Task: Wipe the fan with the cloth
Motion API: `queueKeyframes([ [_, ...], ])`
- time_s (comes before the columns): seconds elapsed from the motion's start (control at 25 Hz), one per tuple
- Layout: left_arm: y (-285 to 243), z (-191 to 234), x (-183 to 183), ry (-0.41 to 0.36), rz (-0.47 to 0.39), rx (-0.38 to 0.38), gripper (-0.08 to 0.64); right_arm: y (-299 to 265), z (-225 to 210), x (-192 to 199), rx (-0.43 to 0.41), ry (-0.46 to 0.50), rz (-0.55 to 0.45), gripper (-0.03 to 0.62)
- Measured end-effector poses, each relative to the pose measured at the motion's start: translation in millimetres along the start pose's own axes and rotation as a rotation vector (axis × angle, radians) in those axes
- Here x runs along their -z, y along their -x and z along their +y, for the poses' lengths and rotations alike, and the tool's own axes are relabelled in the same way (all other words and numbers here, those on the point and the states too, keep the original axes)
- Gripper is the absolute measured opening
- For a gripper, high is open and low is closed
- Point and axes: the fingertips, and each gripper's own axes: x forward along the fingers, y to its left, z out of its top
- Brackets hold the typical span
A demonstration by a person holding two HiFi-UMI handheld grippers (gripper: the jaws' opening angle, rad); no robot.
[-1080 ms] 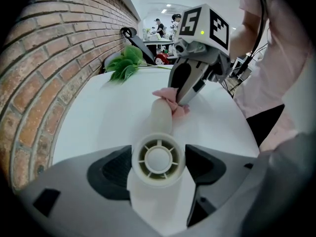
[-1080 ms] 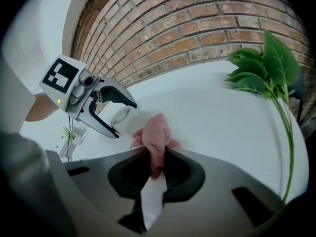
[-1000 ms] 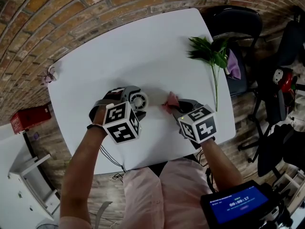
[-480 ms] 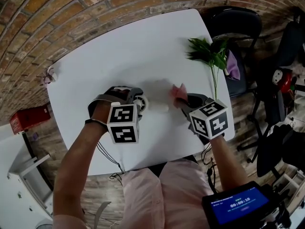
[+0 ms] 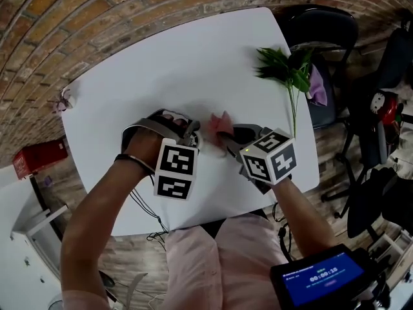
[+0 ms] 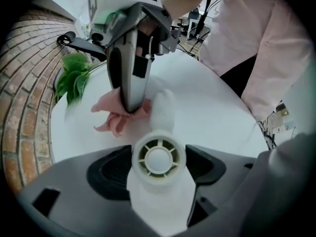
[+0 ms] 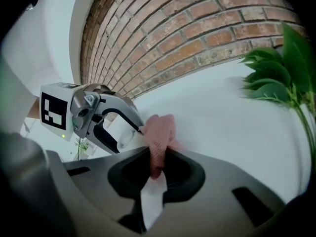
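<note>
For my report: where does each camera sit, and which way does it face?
Head view: on the person's head, looking steeply down at the table; both forearms, left gripper and right gripper show.
Left gripper view: on the left gripper, looking down its jaws at the fan; the person's shirt shows.
Right gripper view: on the right gripper, looking past the cloth toward the brick wall; no body part clear.
Shared: both gripper views show the cloth and the plant.
</note>
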Motion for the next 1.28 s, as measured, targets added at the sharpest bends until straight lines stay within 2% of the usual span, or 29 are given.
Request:
queueKeyframes([
  [0.32, -0.5, -0.3, 0.2, -0.003, -0.003, -0.002, 0.348, -24.0, 22.6, -1.2, -0.121, -0.014, 0.037, 0.046],
  [0.52, -2.3, -0.3, 0.9, 0.001, 0.007, -0.007, 0.350, -28.7, 27.1, -1.5, -0.183, -0.004, 0.104, 0.044],
  [0.88, -4.3, 0.7, 1.6, 0.040, -0.006, -0.001, 0.357, -15.5, 19.6, 12.6, -0.188, 0.028, 0.167, 0.044],
  [1.28, -8.3, 2.2, 4.6, 0.100, -0.016, -0.008, 0.364, 5.2, 9.9, 30.7, -0.169, -0.021, 0.140, 0.044],
])
